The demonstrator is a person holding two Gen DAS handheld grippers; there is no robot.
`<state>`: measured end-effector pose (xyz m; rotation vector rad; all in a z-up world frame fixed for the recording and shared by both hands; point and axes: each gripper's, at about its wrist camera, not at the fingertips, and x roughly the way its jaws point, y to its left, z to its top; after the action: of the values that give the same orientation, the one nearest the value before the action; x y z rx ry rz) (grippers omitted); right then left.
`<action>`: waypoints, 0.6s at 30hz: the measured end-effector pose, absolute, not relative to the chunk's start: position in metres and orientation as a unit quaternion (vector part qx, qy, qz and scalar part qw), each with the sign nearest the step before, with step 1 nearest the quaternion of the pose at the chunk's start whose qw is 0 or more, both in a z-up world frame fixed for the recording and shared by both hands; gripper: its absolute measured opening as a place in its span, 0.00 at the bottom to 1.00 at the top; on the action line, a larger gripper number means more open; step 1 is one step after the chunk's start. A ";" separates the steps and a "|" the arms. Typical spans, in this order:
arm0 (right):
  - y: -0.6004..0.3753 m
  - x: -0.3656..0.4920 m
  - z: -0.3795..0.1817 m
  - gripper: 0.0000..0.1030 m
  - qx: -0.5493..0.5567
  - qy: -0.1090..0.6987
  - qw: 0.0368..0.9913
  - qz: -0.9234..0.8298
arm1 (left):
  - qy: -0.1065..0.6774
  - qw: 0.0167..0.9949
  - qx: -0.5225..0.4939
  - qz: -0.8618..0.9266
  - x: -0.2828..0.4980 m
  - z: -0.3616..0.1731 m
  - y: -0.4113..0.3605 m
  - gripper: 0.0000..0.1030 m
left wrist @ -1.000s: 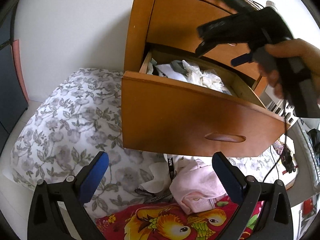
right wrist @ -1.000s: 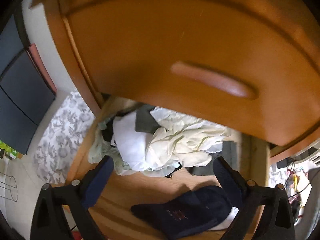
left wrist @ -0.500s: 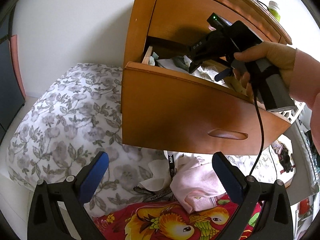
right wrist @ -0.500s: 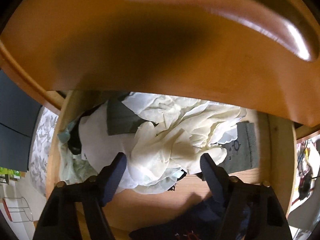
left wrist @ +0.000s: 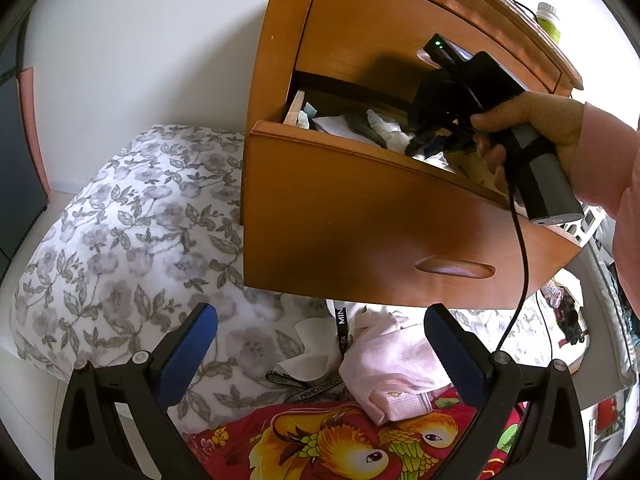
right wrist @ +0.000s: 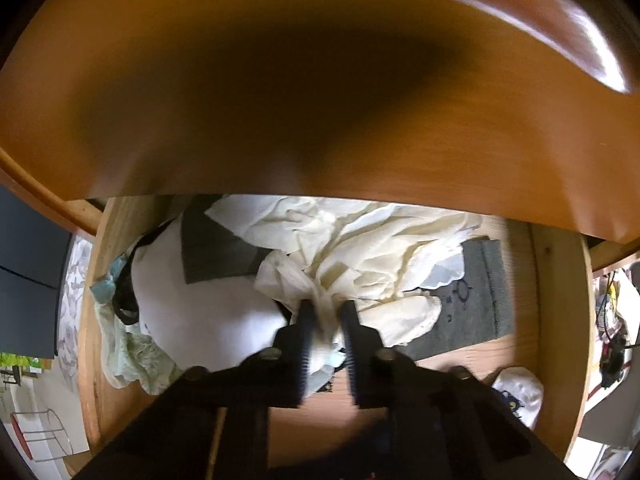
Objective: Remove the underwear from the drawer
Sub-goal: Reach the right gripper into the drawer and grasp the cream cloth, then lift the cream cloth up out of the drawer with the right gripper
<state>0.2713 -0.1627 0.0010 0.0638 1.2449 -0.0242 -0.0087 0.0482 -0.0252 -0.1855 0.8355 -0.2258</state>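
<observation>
Floral duvet (left wrist: pixel 132 232), grey-leaf print on white, fills the left, bunched up vs the white wall (left wrist: pixel 140 40). In front of it: pink garment (left wrist: pixel 396 364) crumpled, lying partly on a red cloth w/ yellow parrots (left wrist: pixel 344 444). Black lanyard (left wrist: pixel 340 320) w/ white lettering runs down beside the pink one, white tissue (left wrist: pixel 316 344) just left of it. Green-capped bottle (left wrist: pixel 549 20) upright on top of the cabinet, far right. Dark panel (left wrist: pixel 16 160) at left edge.
</observation>
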 end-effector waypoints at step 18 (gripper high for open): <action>-0.209 0.214 0.082 0.04 0.020 0.512 0.858 -0.014 | 0.405 0.903 -0.083 -0.120 -0.017 -0.018 0.040 1.00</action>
<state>0.2140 -0.2086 0.0824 0.0418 1.0760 -0.0294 -0.0170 0.0395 -0.0181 -0.1725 0.8364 -0.2473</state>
